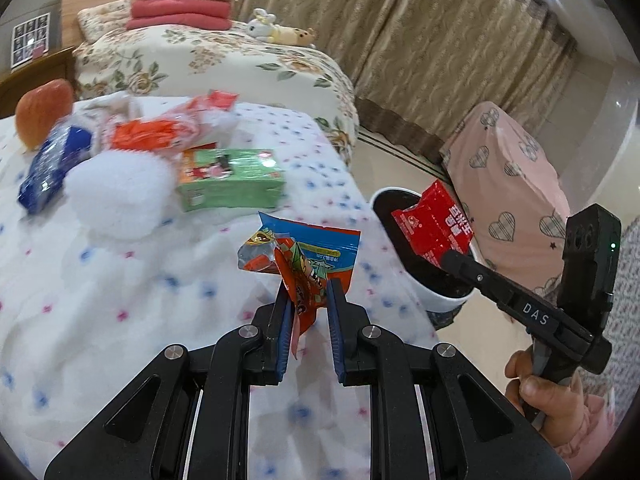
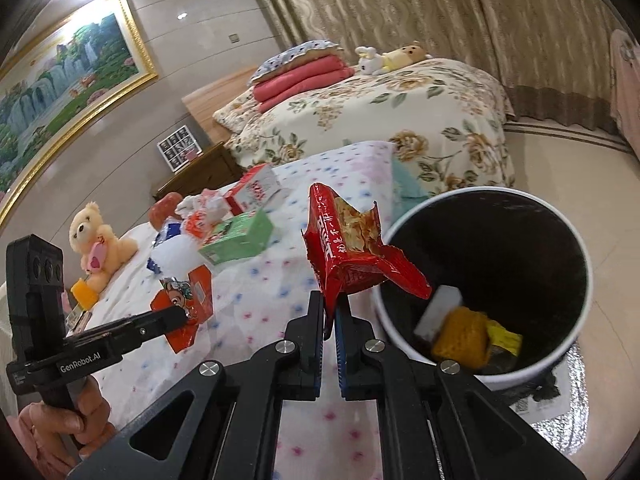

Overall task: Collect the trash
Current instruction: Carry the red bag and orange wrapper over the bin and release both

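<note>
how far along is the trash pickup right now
Done: the bin already holds a few scraps. In hand: the right gripper grips a red wrapper near the bin's rim; the left gripper holds an orange and blue snack bag. Left: the green box and other packets on the bed.

We see a bedroom: at 12 o'clock a floral-quilted bed point(image 2: 384, 120) with folded red blankets point(image 2: 300, 78), beige curtains point(image 2: 440, 12) behind, a gold-framed landscape painting point(image 2: 60, 76) at 10 o'clock, glossy tiled floor point(image 2: 560, 168) at 3 o'clock.
</note>
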`<state>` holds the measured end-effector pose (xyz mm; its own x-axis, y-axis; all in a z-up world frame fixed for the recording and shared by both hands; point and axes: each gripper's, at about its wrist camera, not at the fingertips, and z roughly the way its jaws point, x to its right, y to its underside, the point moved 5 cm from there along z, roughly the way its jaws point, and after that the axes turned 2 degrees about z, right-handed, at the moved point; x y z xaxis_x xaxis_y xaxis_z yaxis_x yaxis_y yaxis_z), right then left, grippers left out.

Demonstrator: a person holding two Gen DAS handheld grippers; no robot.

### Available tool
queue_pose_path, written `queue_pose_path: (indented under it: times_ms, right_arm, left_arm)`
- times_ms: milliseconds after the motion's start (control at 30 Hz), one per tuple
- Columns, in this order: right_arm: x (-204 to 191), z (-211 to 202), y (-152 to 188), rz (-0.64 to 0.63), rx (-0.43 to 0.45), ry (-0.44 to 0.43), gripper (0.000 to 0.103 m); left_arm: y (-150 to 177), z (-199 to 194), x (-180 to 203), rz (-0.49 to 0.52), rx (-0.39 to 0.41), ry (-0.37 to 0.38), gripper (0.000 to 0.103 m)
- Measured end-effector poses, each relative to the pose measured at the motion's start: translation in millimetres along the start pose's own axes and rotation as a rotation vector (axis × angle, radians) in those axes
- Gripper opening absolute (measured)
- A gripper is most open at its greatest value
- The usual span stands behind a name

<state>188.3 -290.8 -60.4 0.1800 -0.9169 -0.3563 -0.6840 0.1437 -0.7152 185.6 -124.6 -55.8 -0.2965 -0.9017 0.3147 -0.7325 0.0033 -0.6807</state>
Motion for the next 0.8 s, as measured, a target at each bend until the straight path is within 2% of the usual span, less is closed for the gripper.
queue_pose_path:
  times_ms: [800]
  right_arm:
    - [69.7, -22.2, 2.6, 0.089, 0.000, 0.085, 0.005]
  left_arm:
    - [-24.2, 45.1, 76.3, 0.151, -0.044, 0.063, 0.015]
